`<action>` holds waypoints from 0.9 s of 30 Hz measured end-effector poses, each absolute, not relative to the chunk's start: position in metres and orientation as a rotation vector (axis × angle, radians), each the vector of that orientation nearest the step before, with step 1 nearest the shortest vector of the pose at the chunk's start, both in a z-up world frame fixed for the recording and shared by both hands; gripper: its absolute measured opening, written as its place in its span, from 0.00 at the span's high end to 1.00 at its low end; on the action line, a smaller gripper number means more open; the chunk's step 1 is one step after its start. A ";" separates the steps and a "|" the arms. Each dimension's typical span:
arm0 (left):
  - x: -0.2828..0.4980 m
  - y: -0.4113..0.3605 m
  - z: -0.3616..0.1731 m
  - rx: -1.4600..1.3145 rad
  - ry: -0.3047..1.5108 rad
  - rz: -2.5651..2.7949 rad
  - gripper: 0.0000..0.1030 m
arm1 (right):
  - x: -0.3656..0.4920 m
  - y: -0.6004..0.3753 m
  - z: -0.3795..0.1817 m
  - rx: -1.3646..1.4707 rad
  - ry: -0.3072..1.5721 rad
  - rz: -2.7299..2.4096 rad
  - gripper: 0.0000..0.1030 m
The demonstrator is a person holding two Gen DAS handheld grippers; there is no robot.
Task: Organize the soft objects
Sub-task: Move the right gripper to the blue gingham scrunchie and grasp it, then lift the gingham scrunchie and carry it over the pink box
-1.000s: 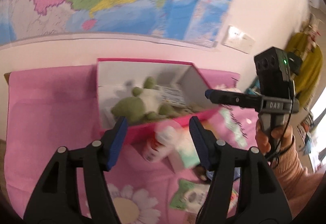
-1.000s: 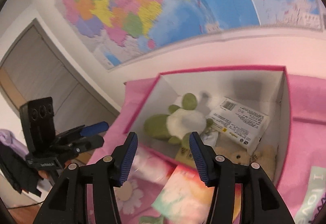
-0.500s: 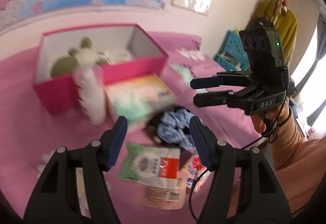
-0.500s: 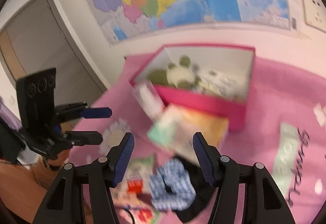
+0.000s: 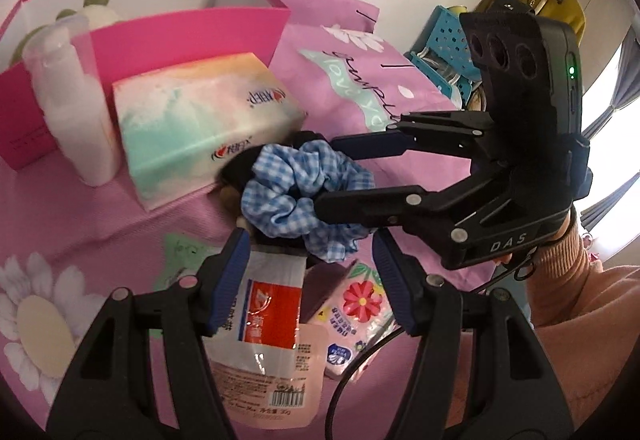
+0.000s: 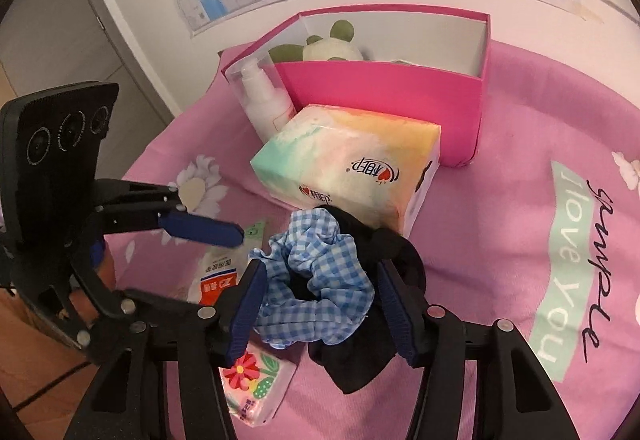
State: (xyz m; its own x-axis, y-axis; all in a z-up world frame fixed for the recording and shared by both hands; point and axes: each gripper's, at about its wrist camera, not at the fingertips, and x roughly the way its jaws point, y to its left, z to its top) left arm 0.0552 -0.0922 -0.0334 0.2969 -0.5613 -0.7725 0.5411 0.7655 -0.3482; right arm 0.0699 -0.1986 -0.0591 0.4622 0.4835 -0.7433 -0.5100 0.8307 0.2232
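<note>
Right wrist view is looking down on a pink cloth (image 6: pixel 520 179), and the right gripper (image 6: pixel 320 300) is hanging with its jaws spread wide on either side of a blue gingham scrunchie (image 6: pixel 316 280) — whether the pads are touching the fabric is hard to tell. The scrunchie is lying at 6 o'clock from a pastel tissue pack (image 6: pixel 352 167), partly on top of a black fabric piece (image 6: pixel 360 360) whose shape is mostly hidden under it. At 12 o'clock from the pack a pink box (image 6: pixel 384 99) is standing, and only the head and ears of a green-and-white plush toy (image 6: pixel 332 47) are showing above its wall. A white pump bottle (image 6: pixel 264 99) under a clear cap is standing at the box's 9 o'clock corner.

In the left wrist view the left gripper (image 5: pixel 310 280) is also hanging with its jaws apart, holding nothing, above a red-and-white pouch (image 5: pixel 268 316) that its fingers are partly covering. A small flowered tissue packet (image 5: pixel 352 316) is lying at 3 o'clock from the pouch, half hidden by a finger and a black cable. Here the right gripper's (image 5: pixel 328 175) upper finger is crossing behind the scrunchie (image 5: pixel 296 195) while the lower one is lying in front, so the contact is staying unclear.
</note>
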 end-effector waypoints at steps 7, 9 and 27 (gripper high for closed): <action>0.065 -0.101 -0.048 -0.051 1.090 -0.757 0.53 | 0.071 -0.199 -0.064 -0.037 0.898 0.600 0.67; 0.069 -0.102 -0.052 -0.078 1.095 -0.774 0.61 | 0.072 -0.199 -0.066 -0.045 0.893 0.587 0.72; 0.065 -0.089 0.005 -0.087 0.925 -0.768 0.81 | 0.052 -0.210 -0.016 -0.003 0.731 0.667 0.88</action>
